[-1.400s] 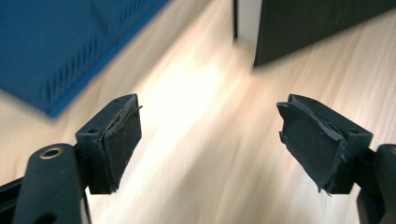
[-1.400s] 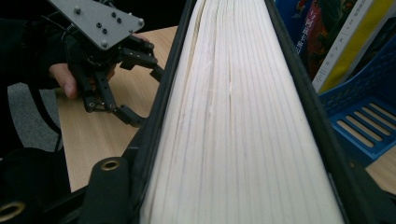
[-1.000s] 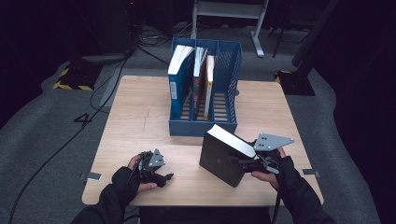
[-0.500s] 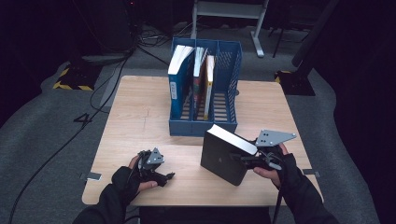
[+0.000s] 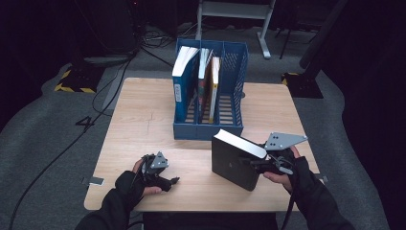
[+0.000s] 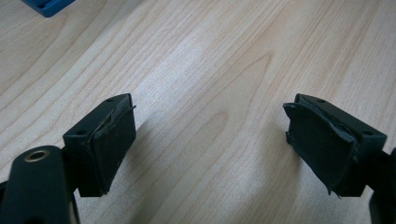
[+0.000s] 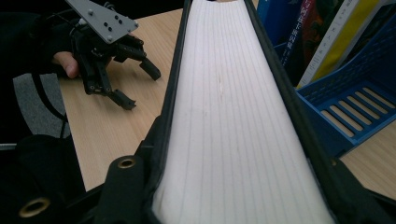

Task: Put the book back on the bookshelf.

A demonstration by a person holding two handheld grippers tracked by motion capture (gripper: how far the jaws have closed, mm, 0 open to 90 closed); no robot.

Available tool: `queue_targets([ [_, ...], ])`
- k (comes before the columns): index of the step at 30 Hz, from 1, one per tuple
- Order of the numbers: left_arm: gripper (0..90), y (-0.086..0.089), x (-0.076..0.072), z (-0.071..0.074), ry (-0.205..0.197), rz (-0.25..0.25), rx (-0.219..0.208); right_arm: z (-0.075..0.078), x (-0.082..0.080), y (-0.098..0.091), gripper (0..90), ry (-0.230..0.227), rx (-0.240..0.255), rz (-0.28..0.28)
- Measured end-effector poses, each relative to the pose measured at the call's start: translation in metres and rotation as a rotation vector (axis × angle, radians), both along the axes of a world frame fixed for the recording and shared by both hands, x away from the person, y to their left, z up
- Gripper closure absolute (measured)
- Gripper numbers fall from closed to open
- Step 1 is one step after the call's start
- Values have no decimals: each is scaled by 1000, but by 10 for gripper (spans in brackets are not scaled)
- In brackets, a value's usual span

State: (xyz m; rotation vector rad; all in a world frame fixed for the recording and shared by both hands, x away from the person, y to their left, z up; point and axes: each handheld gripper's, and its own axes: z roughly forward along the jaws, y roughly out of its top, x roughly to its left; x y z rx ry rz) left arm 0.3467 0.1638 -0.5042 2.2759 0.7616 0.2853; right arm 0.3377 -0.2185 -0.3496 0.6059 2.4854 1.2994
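A thick black book (image 5: 234,163) stands tilted on the table's front right, its white page edge (image 7: 224,93) running away between my right gripper's jaws. My right gripper (image 5: 252,165) is shut on the book, with the jaws pressing on both covers; they have just been closing on it. My left gripper (image 5: 168,181) rests on the table at the front left, held by a gloved hand. In the left gripper view, the left gripper (image 6: 210,135) is open over bare wood; its jaws have just been opening with nothing between them. It also appears as the left gripper (image 7: 140,86) in the right gripper view.
A blue three-slot file rack (image 5: 208,130) stands mid-table behind the book, also seen as the rack (image 7: 355,116) in the right gripper view. A white and blue book (image 5: 184,72) fills its left slot and thinner books (image 5: 210,81) lean in the middle one. Bare wooden tabletop (image 5: 143,120) lies to the left.
The right gripper's grey plate has risen slightly while the black book stays almost where it was. The left hand has kept still.
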Motion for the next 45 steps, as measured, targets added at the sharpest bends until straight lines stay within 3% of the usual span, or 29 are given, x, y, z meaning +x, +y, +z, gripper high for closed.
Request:
queue_targets([
  [16, 156, 0, 0, 0, 0, -3, 0, 11, 1, 0, 529, 4, -40, -24],
  [28, 156, 0, 0, 0, 0, -3, 0, 23, -1, -14, 531, 6, -57, -73],
  [45, 156, 0, 0, 0, 0, -4, 1, 64, 4, -36, 531, -77, -9, -164],
])
